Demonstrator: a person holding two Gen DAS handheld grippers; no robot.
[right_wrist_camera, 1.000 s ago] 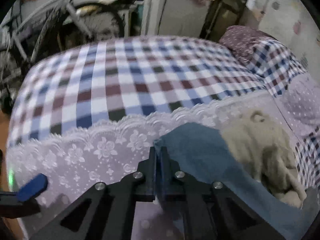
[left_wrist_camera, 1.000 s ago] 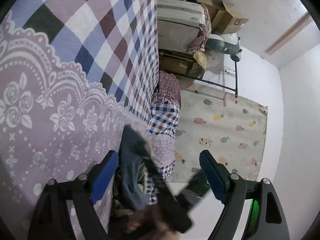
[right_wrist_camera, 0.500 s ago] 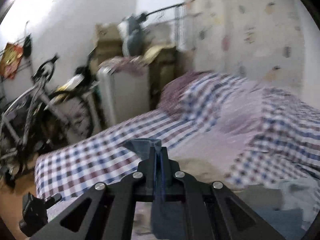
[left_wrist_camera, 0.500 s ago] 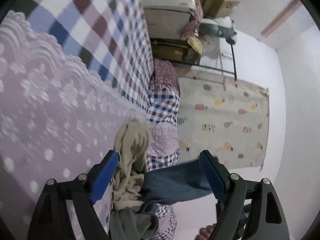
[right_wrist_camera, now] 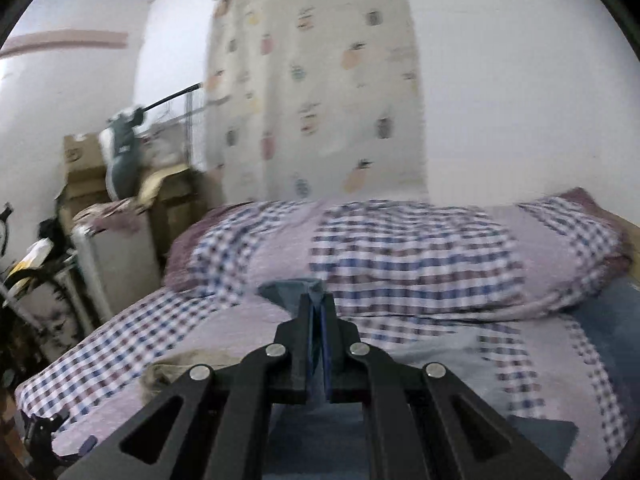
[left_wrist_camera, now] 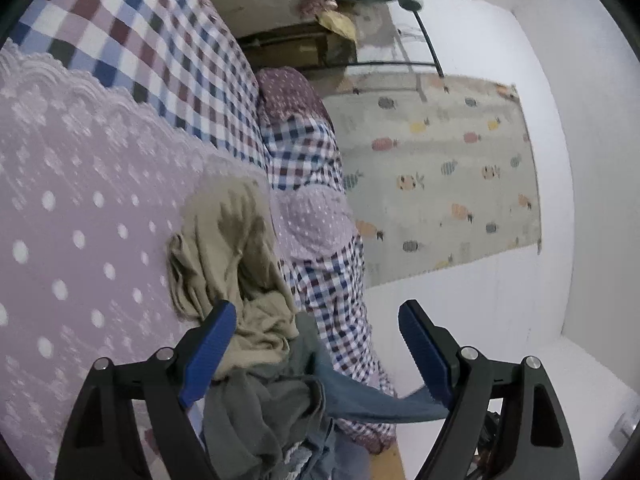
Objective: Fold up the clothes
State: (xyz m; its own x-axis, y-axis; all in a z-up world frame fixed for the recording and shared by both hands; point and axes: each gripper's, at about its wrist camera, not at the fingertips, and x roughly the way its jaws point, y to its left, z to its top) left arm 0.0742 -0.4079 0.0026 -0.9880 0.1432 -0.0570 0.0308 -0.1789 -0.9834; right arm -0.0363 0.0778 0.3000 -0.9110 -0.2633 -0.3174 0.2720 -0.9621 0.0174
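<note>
Right gripper (right_wrist_camera: 318, 312) pinching a corner of the blue denim-like garment (right_wrist_camera: 290, 290), black fingers pressed together on the cloth, a small peak of blue fabric poking out past the tips. Holding that garment above the purple dotted bedspread with lace trim and blue-and-maroon checks (left_wrist_camera: 80, 208), the rest of the blue cloth hanging below the gripper and trailing toward the lower right of the right wrist view. Left gripper (left_wrist_camera: 316, 344) hovering with blue-padded fingers spread wide, gripping nothing. Lying beneath and between those fingers: a crumpled beige garment (left_wrist_camera: 228, 248) on the bedspread, touching a grey-green garment (left_wrist_camera: 256, 412) just below it, with a taut blue strip of fabric (left_wrist_camera: 372, 398) stretching toward the right-hand pad. Checked pillows (right_wrist_camera: 420, 252) resting against the white wall beneath a fruit-printed cloth hanging (right_wrist_camera: 316, 92).
</note>
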